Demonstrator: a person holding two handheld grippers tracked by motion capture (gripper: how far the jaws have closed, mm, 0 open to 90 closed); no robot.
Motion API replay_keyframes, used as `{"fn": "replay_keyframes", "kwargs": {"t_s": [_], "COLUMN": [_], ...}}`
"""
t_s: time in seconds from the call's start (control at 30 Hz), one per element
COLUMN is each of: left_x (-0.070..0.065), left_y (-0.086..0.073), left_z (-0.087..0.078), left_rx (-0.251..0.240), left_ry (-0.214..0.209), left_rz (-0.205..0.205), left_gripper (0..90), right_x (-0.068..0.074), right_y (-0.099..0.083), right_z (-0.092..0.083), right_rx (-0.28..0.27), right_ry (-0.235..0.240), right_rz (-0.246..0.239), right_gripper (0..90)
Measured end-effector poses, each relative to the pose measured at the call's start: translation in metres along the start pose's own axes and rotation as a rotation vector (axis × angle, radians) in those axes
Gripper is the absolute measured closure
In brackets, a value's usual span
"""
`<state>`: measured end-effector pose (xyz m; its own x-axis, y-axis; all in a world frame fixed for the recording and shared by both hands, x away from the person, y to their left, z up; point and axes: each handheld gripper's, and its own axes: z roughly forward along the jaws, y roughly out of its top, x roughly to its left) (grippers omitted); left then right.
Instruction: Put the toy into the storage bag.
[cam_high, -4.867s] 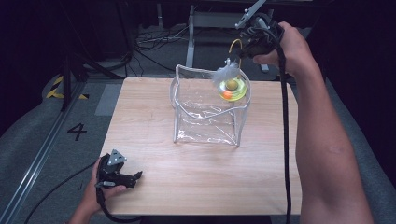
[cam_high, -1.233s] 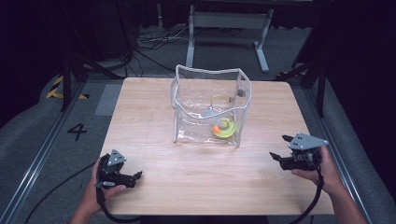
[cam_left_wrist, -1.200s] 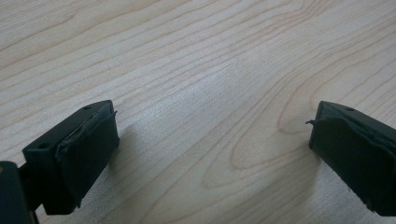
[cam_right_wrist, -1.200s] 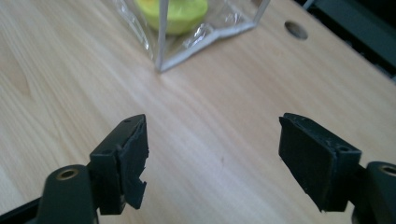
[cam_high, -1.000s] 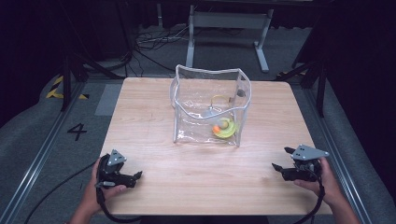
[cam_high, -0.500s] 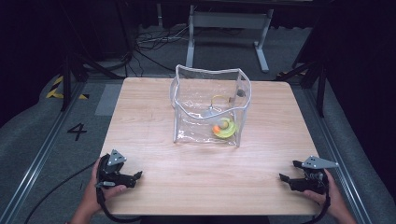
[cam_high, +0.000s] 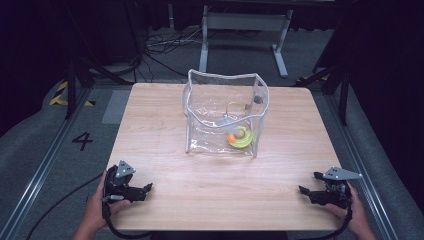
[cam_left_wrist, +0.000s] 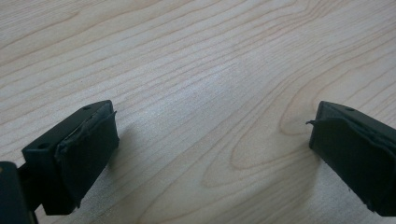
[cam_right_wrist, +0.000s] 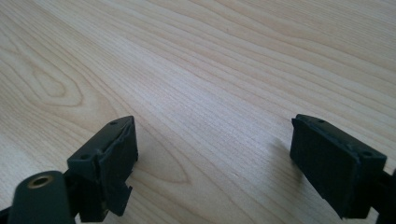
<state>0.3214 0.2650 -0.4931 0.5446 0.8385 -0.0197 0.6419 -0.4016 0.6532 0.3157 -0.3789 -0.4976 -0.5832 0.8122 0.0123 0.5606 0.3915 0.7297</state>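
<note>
From the high view, a light wooden surface (cam_high: 165, 125) carries a clear plastic bag (cam_high: 224, 112) standing upright near its middle, slightly toward the far edge, its top open. Inside the bag, low on its right side, lies a yellow-green toy (cam_high: 242, 138) with an orange bit on it, and a thin yellow loop (cam_high: 233, 105) shows higher up behind it. The left tool (cam_high: 142, 190) rests at the near left corner of the surface, held in the person's left hand (cam_high: 95, 212), a cable trailing from it off the near edge. The right tool (cam_high: 309, 187) sits at the near right corner in the right hand (cam_high: 356, 220); both tools are well apart from the bag. A "4" (cam_high: 82, 141) is marked on the grey floor to the left. In the left gripper view, the left tool (cam_left_wrist: 212, 142) has its two black jaws spread wide over bare wood grain, nothing between them. In the right gripper view, the right tool (cam_right_wrist: 212, 154) likewise stands with its jaws wide apart above the bare wood, holding nothing.
</note>
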Motion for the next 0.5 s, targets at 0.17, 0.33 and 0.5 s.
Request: {"fn": "replay_keyframes", "kwargs": {"t_s": [0.17, 0.33, 0.5], "left_x": [0.0000, -0.0004, -0.0006], "left_y": [0.0000, 0.0001, 0.0001], "left_z": [0.0000, 0.0002, 0.0001], "left_rx": [0.001, 0.003, 0.005], "left_ry": [0.001, 0.008, 0.008], "left_rz": [0.000, -0.006, -0.009], "left_gripper": [1.3, 0.9, 0.4], "right_x": [0.0002, 0.0002, 0.0001], "right_y": [-0.0001, -0.0001, -0.0001], "right_z": [0.0000, 0.0000, 0.0000], "right_rx": [0.000, 0.000, 0.000], "right_ry": [-0.002, -0.003, -0.002], "right_rz": [0.000, 0.000, 0.000], "right_gripper": [15.0, 15.0, 15.0]}}
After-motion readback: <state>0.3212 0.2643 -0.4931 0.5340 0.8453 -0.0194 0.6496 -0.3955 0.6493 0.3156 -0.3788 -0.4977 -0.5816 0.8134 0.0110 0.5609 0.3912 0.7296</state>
